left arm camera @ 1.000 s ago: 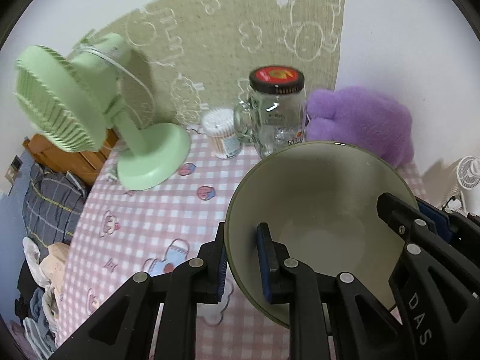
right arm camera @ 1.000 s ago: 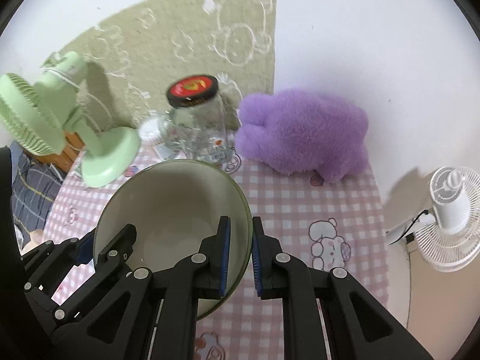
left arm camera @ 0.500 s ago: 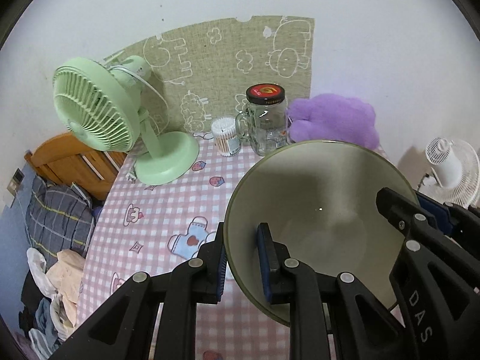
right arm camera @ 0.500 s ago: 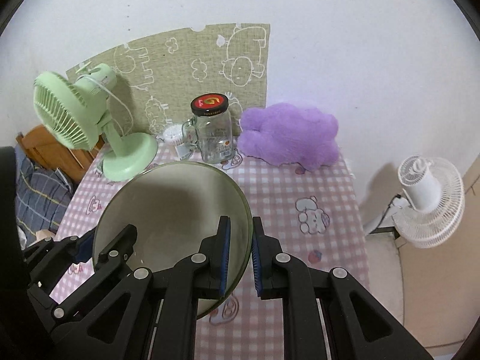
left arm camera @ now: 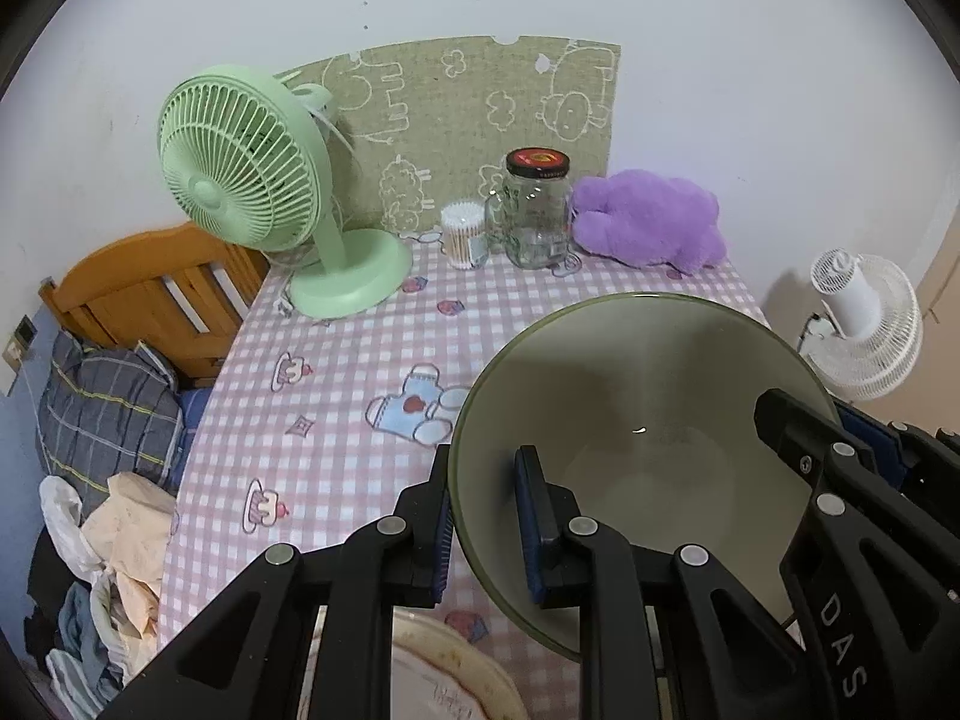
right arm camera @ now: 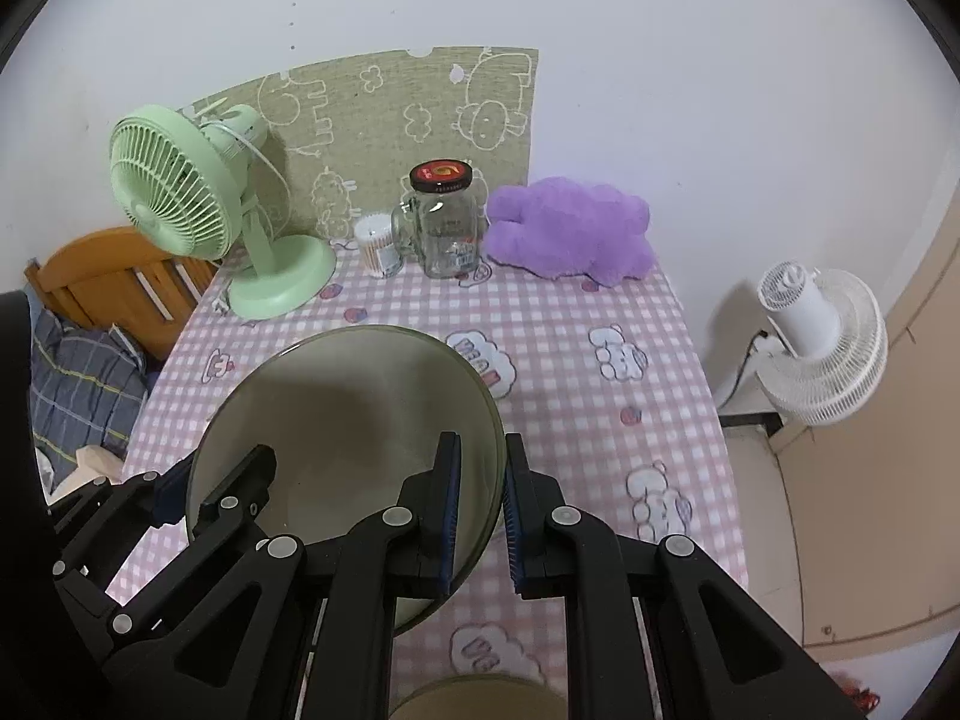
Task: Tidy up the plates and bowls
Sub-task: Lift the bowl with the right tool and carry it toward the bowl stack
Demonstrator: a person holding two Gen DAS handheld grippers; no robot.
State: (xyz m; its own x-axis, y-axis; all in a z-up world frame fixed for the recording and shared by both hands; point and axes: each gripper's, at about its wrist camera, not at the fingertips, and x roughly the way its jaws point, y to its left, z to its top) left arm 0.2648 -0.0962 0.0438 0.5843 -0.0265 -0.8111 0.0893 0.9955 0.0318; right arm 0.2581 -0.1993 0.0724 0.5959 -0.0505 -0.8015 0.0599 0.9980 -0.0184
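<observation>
Two grippers pinch one bowl (left arm camera: pixel 636 396) between them, above the table. My left gripper (left arm camera: pixel 483 516) is pressed onto the bowl's left rim, one pad outside the wall and one inside. My right gripper (right arm camera: pixel 480 501) clamps the opposite rim in the same way. Each camera sees the other gripper across the bowl.

The bowl is wide and deep, olive-green outside, with a dull grey-beige inside and a paler patch at the bottom. It is empty, with a small glint of light on its inner wall. It tilts slightly, and the cloth shows under its far rim.

Nearest me, below the fingers, the edge of a pale dish (left arm camera: pixel 456 678) lies on the table; its shape is mostly hidden. In the right view a greenish rim (right arm camera: pixel 480 699) shows at the bottom edge.

The table (left arm camera: pixel 336 372) carries a pink-and-white checked cloth printed with small cartoon figures. At its far edge, from left to right, stand a green fan (left arm camera: pixel 252 174), a tub of cotton swabs (left arm camera: pixel 462 237), a glass jar (left arm camera: pixel 536 210) with a handle and a black-and-red lid, and a purple plush toy (left arm camera: pixel 651 222) lying against the wall.

Behind them a green mat (left arm camera: pixel 474 114) with white animal outlines leans on the white wall. Left of the table are a wooden headboard (left arm camera: pixel 150 288), a plaid pillow (left arm camera: pixel 102 414) and loose clothes (left arm camera: pixel 114 546). To the right, off the table, is a white fan (right arm camera: pixel 816 342).
</observation>
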